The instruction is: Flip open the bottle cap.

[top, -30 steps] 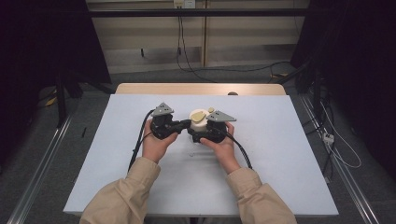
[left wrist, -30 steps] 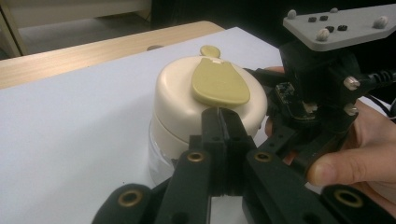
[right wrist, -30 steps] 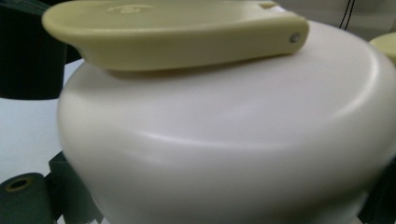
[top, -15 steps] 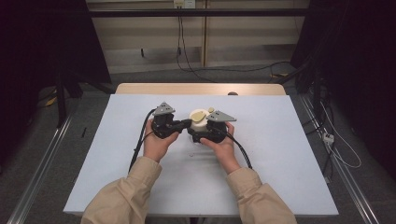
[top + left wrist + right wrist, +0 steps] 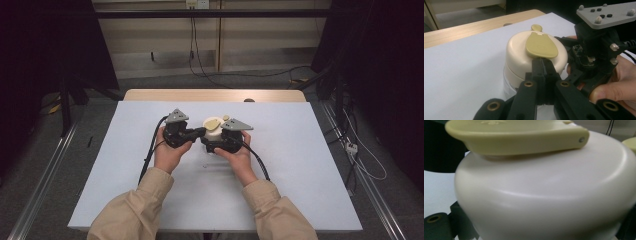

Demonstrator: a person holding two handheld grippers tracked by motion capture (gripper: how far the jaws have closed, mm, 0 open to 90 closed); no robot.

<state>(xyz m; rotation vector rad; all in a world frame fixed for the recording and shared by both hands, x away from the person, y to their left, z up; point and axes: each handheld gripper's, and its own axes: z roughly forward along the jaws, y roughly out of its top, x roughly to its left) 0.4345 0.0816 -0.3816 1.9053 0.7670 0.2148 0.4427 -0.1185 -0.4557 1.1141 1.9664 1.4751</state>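
A cream jar (image 5: 212, 134) with a domed lid (image 5: 519, 53) stands at the middle of the white table. A yellow-green flip tab (image 5: 541, 45) lies flat on the lid. My left gripper (image 5: 541, 64) is shut, and its joined tips rest against the lid right at the tab's near end. My right gripper (image 5: 216, 141) comes in from the right and is shut on the jar, with one finger (image 5: 435, 222) at each side of its body (image 5: 544, 202). A hand holds each gripper.
The white table top (image 5: 305, 155) has room on both sides of the jar. A wooden strip (image 5: 210, 95) runs along its far edge, with a small dark thing (image 5: 248, 100) on it. Cables (image 5: 150, 160) trail back from the grippers. Metal rails flank the table.
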